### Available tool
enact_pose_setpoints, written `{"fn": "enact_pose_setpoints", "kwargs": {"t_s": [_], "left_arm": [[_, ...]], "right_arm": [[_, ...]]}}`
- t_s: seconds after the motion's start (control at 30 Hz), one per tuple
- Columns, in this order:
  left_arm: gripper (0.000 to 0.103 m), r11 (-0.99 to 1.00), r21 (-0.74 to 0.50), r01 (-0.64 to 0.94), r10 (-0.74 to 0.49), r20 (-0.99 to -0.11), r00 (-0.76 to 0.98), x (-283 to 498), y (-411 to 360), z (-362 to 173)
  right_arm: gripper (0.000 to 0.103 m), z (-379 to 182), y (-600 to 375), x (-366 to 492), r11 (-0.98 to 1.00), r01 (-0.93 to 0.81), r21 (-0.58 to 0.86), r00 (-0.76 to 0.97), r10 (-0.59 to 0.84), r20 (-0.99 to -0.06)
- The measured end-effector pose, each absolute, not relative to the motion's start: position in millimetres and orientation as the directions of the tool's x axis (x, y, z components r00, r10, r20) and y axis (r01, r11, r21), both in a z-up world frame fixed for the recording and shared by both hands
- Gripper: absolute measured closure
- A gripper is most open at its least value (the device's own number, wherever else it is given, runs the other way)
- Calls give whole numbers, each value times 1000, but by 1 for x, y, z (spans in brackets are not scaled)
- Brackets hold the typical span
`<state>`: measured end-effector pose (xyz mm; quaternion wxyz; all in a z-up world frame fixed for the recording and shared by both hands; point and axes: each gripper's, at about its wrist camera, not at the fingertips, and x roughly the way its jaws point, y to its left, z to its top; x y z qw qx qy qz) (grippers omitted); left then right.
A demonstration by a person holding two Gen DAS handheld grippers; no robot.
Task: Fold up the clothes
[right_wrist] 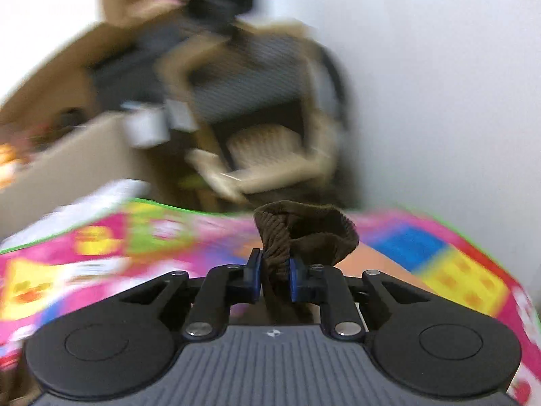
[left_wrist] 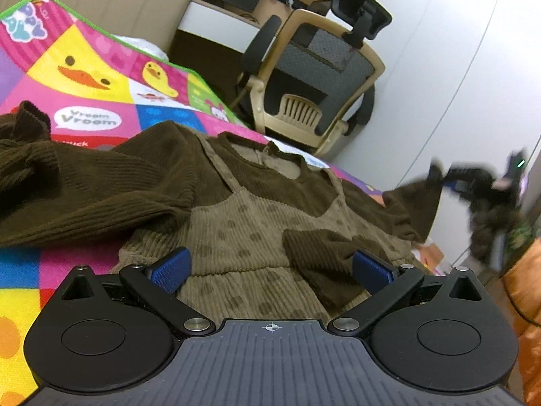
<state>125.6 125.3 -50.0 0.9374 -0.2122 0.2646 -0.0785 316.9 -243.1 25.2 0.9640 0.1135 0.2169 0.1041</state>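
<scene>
Lying on the play mat [left_wrist: 84, 77], the garment [left_wrist: 243, 209] spreads across the mat's near part, a dark brown ribbed top joined to a tan dotted corduroy pinafore front. Left sleeve [left_wrist: 50, 182] is bunched toward the mat's left edge, its cuff standing up. Left gripper [left_wrist: 270, 267] hovers low over the tan skirt panel, jaws spread wide, holding nothing; a brown cuff [left_wrist: 321, 257] lies on the tan cloth just inside the right blue pad [left_wrist: 372, 269]. Beyond the mat's far edge stands an office chair [left_wrist: 321, 77] against a white wall. At the mat's right edge, the right sleeve [left_wrist: 419, 199] is lifted off the surface, rising to the right gripper [left_wrist: 449, 177], blurred in the left wrist view. In the right wrist view, right gripper's jaws are closed nearly together on the sleeve's brown ribbed fabric [right_wrist: 304, 233], the cuff opening flaring above the pads [right_wrist: 294, 282]. Background there is smeared by motion blur.
</scene>
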Motion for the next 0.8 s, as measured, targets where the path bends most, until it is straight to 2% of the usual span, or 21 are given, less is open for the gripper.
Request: {"fn": "enact_pose_setpoints", "kwargs": {"t_s": [0.13,0.2,0.3,0.4,0.43,0.5,0.53,0.57,0.63,0.7,0.8], "left_arm": [[0,892,-450,39,-270,-462,845,126,127,-50],[0,889,-456,39,-275,-464,842,127,128,-51],[0,884,-465,40,-282,-465,839,128,129,-51],[0,880,-474,40,-289,-466,836,128,131,-51],[0,879,-475,40,-291,-468,835,129,131,-50],[0,891,-452,43,-288,-490,822,129,128,-48],[0,896,-441,44,-289,-505,813,128,128,-46],[0,902,-430,45,-288,-520,804,128,127,-45],[0,903,-428,40,-292,-542,788,124,129,-39],[0,908,-419,21,-258,-517,816,112,139,-24],[0,961,-249,-116,-18,-477,879,97,161,1]], "right_arm": [[88,79,-168,285,881,-421,217,838,469,-279],[88,92,-133,274,831,-519,199,790,556,-258],[88,93,-84,265,759,-626,180,705,649,-285],[87,79,-38,264,722,-680,130,645,673,-363],[84,73,-25,264,705,-698,125,620,683,-386],[65,67,-16,261,674,-724,151,582,713,-392],[49,67,-16,259,661,-732,164,571,727,-381],[42,69,-20,256,654,-737,172,569,738,-363],[41,75,-32,251,657,-734,171,583,740,-336],[37,78,-51,247,683,-711,169,615,720,-320],[34,80,-80,241,720,-673,169,660,688,-301]]}}
